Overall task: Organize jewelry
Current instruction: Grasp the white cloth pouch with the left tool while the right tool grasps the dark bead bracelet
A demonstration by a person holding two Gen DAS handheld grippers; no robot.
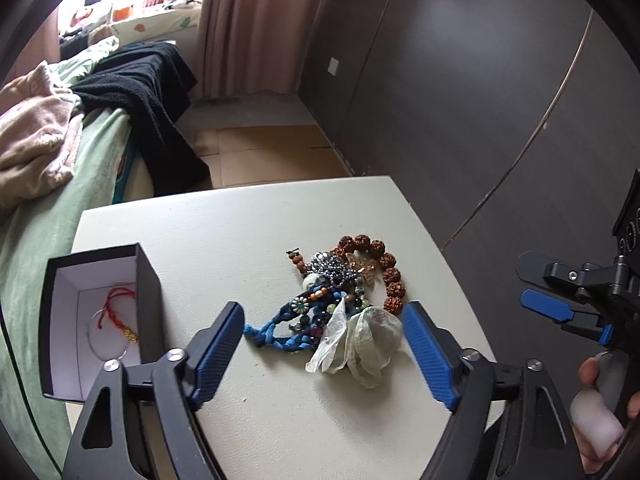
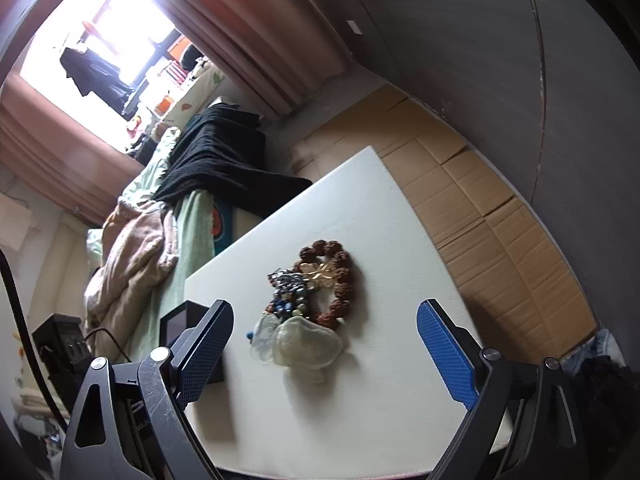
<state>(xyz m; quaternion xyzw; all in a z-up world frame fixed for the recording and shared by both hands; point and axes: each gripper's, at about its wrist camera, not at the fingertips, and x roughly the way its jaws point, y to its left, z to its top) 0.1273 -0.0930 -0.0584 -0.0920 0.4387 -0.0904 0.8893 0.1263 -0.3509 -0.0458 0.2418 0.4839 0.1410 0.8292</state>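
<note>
Jewelry pile (image 1: 340, 292) lies mid-worktop (image 1: 224, 220), nearer the right edge. Long axis runs from the brown bead bracelet (image 1: 384, 268) at the far end toward the crumpled clear bag (image 1: 360, 340) at the near end. Blue braided cord (image 1: 276, 328) trails left, toward the box. Black box (image 1: 100, 320) sits open at the left edge, red string bracelet (image 1: 120, 312) inside. Middle of the pile is tangled; single pieces are hard to separate. Left tongs (image 1: 324, 340) spread wide, straddling the pile. Right tongs (image 2: 324, 340) spread too, holding nothing.
</note>
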